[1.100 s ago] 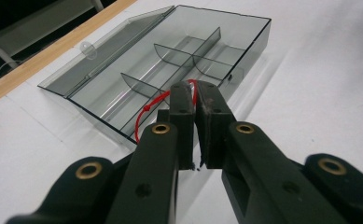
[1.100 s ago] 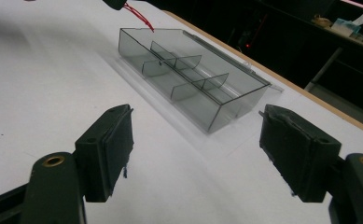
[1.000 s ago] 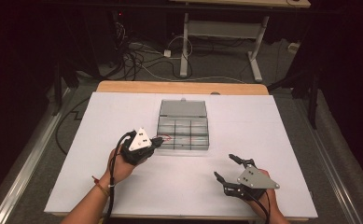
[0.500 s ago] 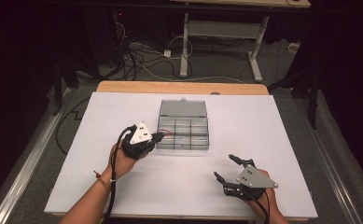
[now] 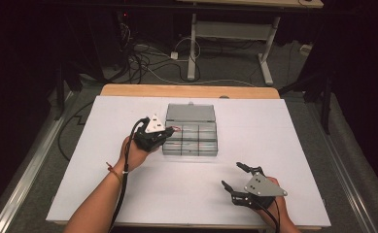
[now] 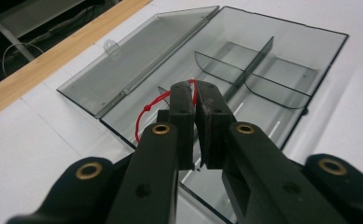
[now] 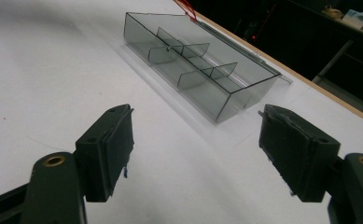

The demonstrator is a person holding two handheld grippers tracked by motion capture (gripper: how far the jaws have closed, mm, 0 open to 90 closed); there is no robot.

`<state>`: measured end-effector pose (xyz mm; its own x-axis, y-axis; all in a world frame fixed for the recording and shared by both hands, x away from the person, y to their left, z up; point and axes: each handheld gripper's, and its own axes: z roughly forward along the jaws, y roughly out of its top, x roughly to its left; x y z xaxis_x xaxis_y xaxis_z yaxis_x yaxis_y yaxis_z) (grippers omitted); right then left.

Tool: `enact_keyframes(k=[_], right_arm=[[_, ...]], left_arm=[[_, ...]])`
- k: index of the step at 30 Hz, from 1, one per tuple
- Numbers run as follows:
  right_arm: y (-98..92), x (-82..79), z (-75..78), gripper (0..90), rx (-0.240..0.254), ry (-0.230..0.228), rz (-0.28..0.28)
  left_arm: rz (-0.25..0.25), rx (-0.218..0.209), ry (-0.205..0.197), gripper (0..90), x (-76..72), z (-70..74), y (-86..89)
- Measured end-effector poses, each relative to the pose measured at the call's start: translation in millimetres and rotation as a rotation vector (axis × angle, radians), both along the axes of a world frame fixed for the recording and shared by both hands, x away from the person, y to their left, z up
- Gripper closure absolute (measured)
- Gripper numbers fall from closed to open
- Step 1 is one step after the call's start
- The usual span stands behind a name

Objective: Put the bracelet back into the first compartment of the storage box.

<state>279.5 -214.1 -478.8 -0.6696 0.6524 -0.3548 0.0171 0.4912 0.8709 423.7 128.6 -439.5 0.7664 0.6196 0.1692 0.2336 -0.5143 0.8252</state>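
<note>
Left gripper [image 5: 169, 132] over the box's [image 5: 190, 140] left rim, jaws together, clamped on a red string [image 6: 152, 109] that loops out above the near-left compartment. Box clear and smoky, divided into compartments, set near the middle of the board [image 5: 274, 145], toward its far edge; lid [image 5: 190, 113] swung open and lying flat on the far side. Right gripper [image 5: 236, 178] near the board's front-right corner, well apart from the box, jaws spread wide with nothing between them.
</note>
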Motion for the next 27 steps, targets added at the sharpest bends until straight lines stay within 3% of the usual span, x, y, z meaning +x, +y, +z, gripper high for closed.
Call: enact_keyframes(k=[5, 13, 27], right_arm=[[-0.1, 0.7, -1.2, 26.3, -0.008, 0.008, 0.002], [0.0, 0.9, -1.5, 26.4, -0.010, 0.012, 0.001], [-0.5, 1.6, -2.5, 26.8, -0.018, 0.019, -0.002]], left_arm=[[0.009, 0.023, 0.012, 83.5, 12.5, -0.8, -7.0], [0.031, 0.027, 0.051, 83.4, 29.1, -8.1, -10.6], [0.077, 0.101, 0.089, 83.3, 46.8, -29.3, -17.5]])
